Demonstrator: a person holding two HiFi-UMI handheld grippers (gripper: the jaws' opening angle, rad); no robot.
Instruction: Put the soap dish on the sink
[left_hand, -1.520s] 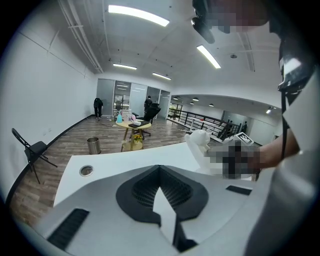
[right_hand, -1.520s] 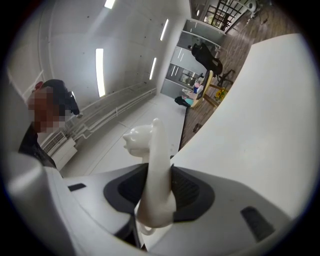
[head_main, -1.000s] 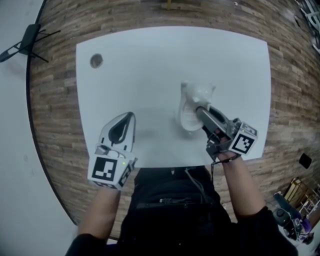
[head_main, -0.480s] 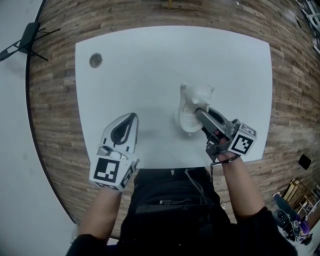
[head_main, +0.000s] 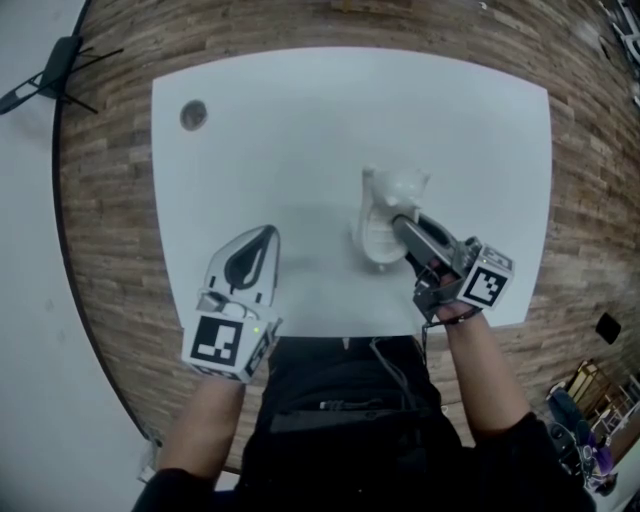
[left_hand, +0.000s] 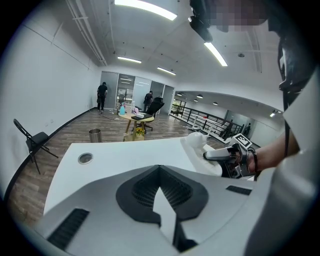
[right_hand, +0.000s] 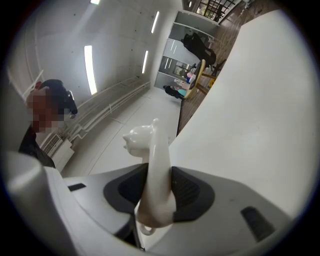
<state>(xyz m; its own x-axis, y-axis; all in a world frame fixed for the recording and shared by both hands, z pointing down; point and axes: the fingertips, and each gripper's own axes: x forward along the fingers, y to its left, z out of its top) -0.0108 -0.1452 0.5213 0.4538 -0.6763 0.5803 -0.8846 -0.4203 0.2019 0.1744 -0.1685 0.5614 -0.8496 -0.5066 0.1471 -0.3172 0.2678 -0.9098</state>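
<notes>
The soap dish (head_main: 383, 218) is glossy white with a small animal figure at its far end. It hangs just over the white table (head_main: 300, 120), right of the middle, gripped by its near rim. My right gripper (head_main: 402, 226) is shut on it. In the right gripper view the soap dish (right_hand: 156, 150) stands on edge between the dark pads (right_hand: 187, 192). My left gripper (head_main: 262, 234) hovers at the table's near left with its jaws together and nothing in them. In the left gripper view the soap dish (left_hand: 200, 147) shows at the right. I see no sink.
A round cable hole (head_main: 193, 115) sits in the table's far left corner. Wooden floor surrounds the table, with a folding chair (head_main: 55, 80) at the far left. The person's body stands against the near edge. Far back, another table (left_hand: 135, 117) and people are visible.
The right gripper has sunk slightly toward the table with the soap dish still in its grip. The left gripper has stayed where it was.
</notes>
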